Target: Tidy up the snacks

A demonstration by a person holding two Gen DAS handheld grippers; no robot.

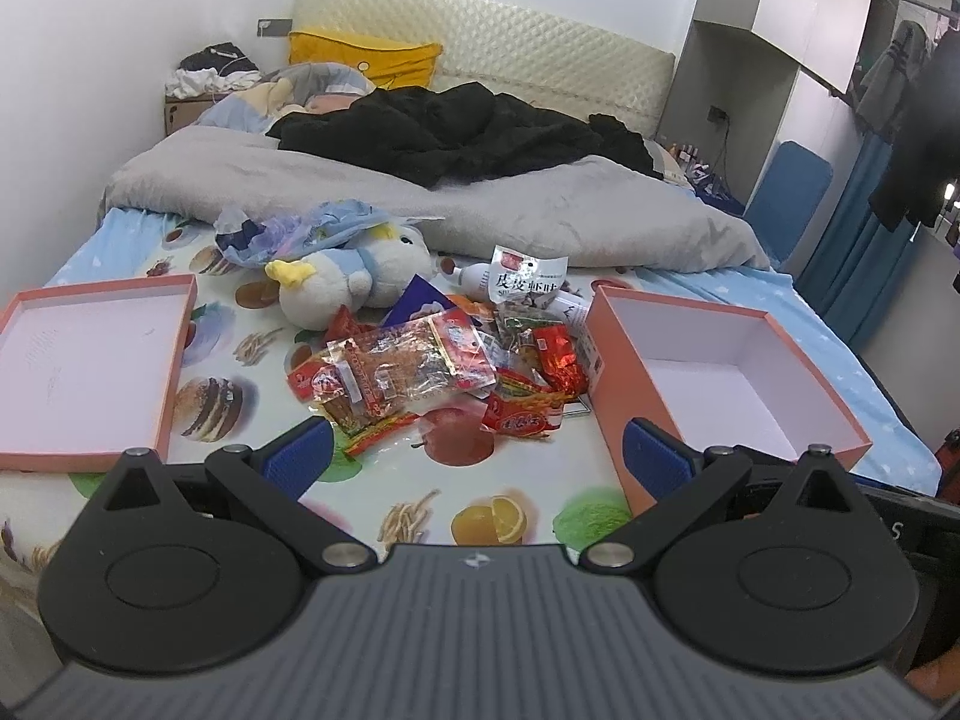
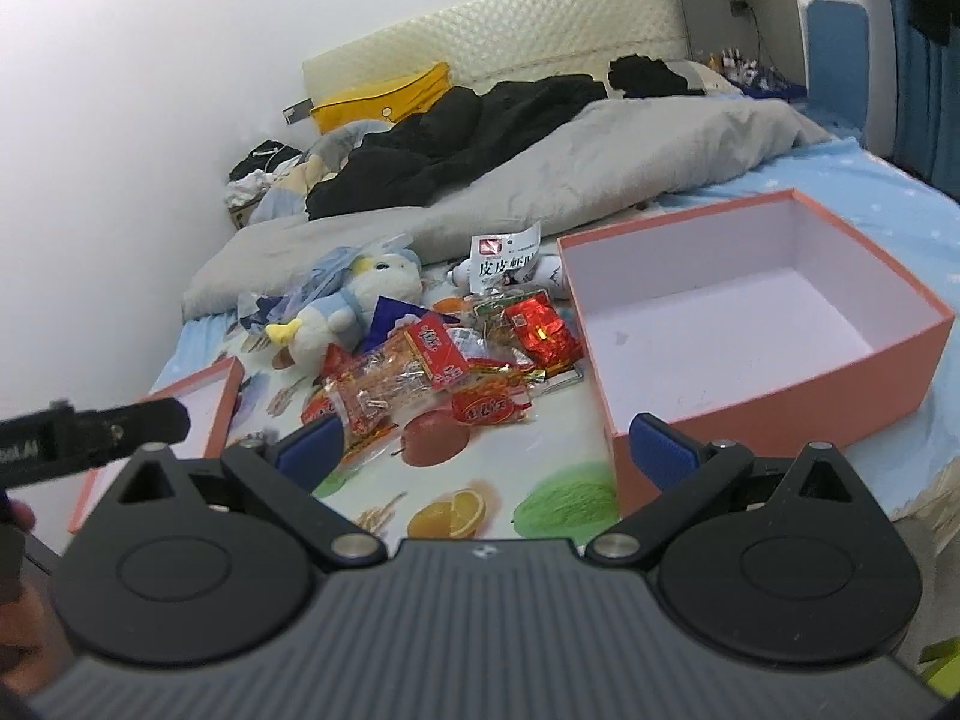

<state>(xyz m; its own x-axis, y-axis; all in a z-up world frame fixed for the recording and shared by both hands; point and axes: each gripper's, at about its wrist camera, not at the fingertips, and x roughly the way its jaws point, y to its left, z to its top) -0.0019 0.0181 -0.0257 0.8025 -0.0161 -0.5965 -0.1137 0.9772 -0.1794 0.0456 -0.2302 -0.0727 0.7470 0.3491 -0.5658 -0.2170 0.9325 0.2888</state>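
You can read one label clearly: 皮皮虾 in black on the white snack packet [image 2: 503, 258] at centre frame, behind the snack pile; a fourth character follows but is cut off. In the left wrist view the same packet [image 1: 525, 276] shows it less sharply. Print on the red wrappers [image 2: 435, 348] is too blurred to read.

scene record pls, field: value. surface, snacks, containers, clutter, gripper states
surface: bed with food-print sheet
snacks: loose pile of wrapped packets, mid-bed, none boxed yet
box: pink box, open, nothing inside, right of pile
lid: pink lid, upturned, left of pile
clutter: plush toy behind pile; grey duvet further back
left gripper: open, holding nothing
right gripper: open, holding nothing
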